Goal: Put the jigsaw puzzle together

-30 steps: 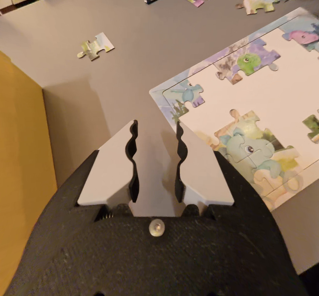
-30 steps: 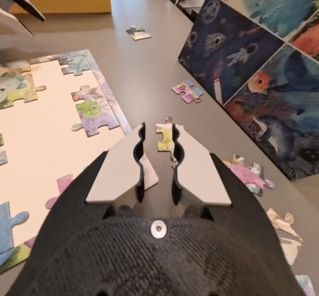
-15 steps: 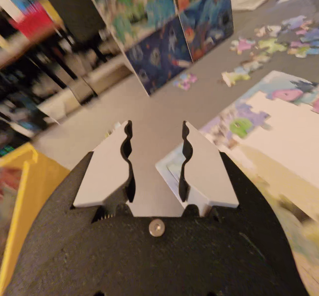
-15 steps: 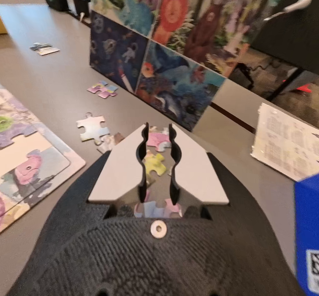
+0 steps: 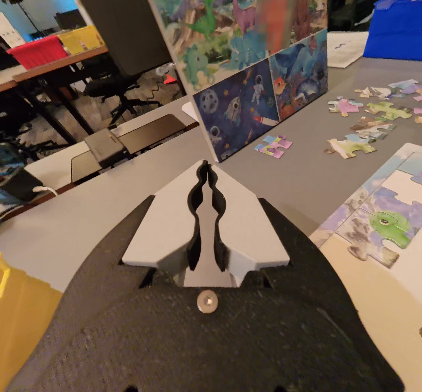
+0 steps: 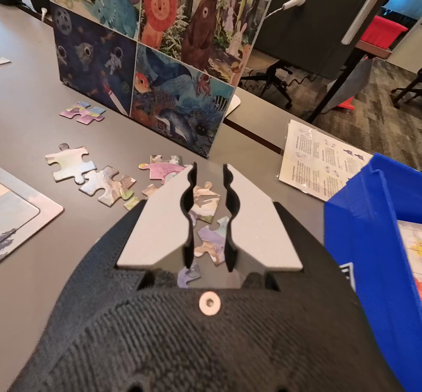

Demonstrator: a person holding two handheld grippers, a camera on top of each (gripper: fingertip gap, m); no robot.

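Note:
My left gripper (image 5: 206, 164) is shut with its tips touching and nothing between them; it hovers over bare table left of the puzzle tray (image 5: 338, 220). A green dinosaur piece (image 5: 388, 228) sits in the tray's top row. My right gripper (image 6: 209, 168) is open above a heap of loose pieces. A pale swirled piece (image 6: 205, 200) and a purple piece (image 6: 212, 241) lie between its fingers on the table. A pink piece (image 6: 162, 168) lies just left of the tips. The tray's corner (image 6: 45, 212) shows at the left of the right wrist view.
A picture board (image 5: 239, 61) stands upright at the table's back, also in the right wrist view (image 6: 148, 61). More loose pieces (image 5: 274, 147) (image 6: 70, 164) lie before it. A blue bin (image 6: 376, 232) and printed sheet (image 6: 319, 164) are at the right. A yellow box (image 5: 22, 312) is at the left. The left gripper's tips are roughly 40 cm from the right gripper's.
My left gripper has shut and tilted up away from the tray. My right gripper has swung right, from the tray's edge to over the heap of loose pieces, still open.

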